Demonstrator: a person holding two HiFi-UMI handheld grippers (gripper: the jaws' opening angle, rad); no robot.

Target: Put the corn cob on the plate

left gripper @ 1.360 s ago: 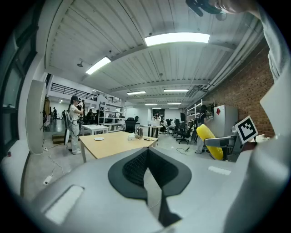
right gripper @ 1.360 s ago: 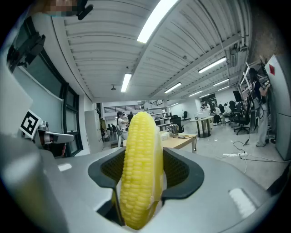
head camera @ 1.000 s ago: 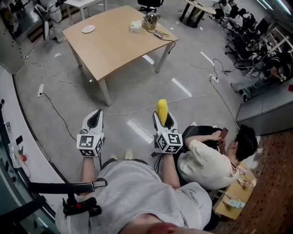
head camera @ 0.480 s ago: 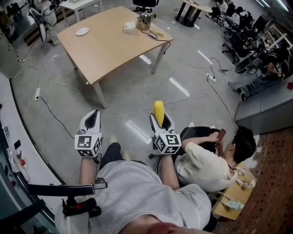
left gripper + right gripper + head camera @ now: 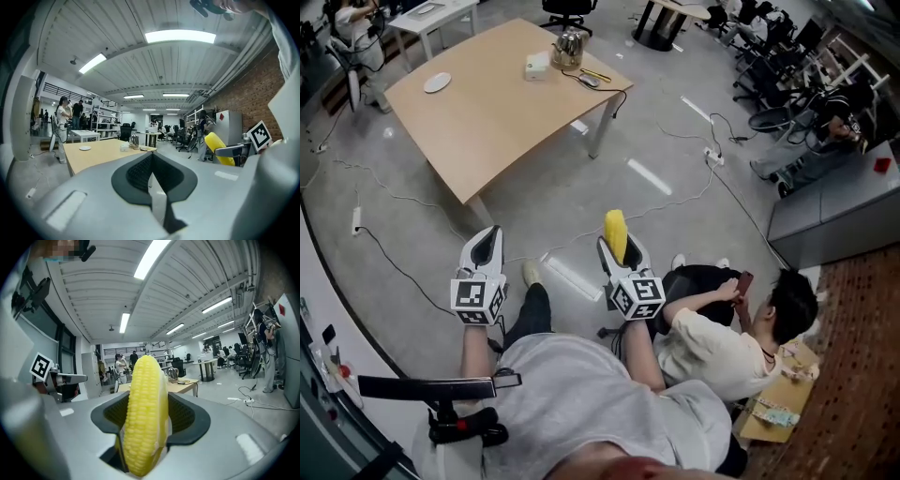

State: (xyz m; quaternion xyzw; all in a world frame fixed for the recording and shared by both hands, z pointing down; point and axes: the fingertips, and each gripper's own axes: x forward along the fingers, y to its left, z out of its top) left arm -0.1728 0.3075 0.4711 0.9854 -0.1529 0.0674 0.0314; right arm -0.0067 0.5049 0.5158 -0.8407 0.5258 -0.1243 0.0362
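A yellow corn cob point(image 5: 615, 233) point(image 5: 144, 413) stands upright between the jaws of my right gripper point(image 5: 621, 246), which is shut on it. My left gripper point(image 5: 485, 247) is shut with nothing in it, level with the right one and to its left. A small white plate point(image 5: 437, 82) point(image 5: 85, 148) lies on the far left part of a wooden table point(image 5: 502, 94), well ahead of both grippers. In the left gripper view the corn cob point(image 5: 220, 148) shows at the right.
A kettle point(image 5: 567, 45), a white box point(image 5: 537, 64) and cables sit on the table's far end. Cables trail over the grey floor. A seated person point(image 5: 727, 328) is close to my right. Office chairs point(image 5: 778, 75) stand at the back right.
The table and plate have slid left and lower in the head view as the camera came nearer. Both grippers hold their places, the corn still in the right one.
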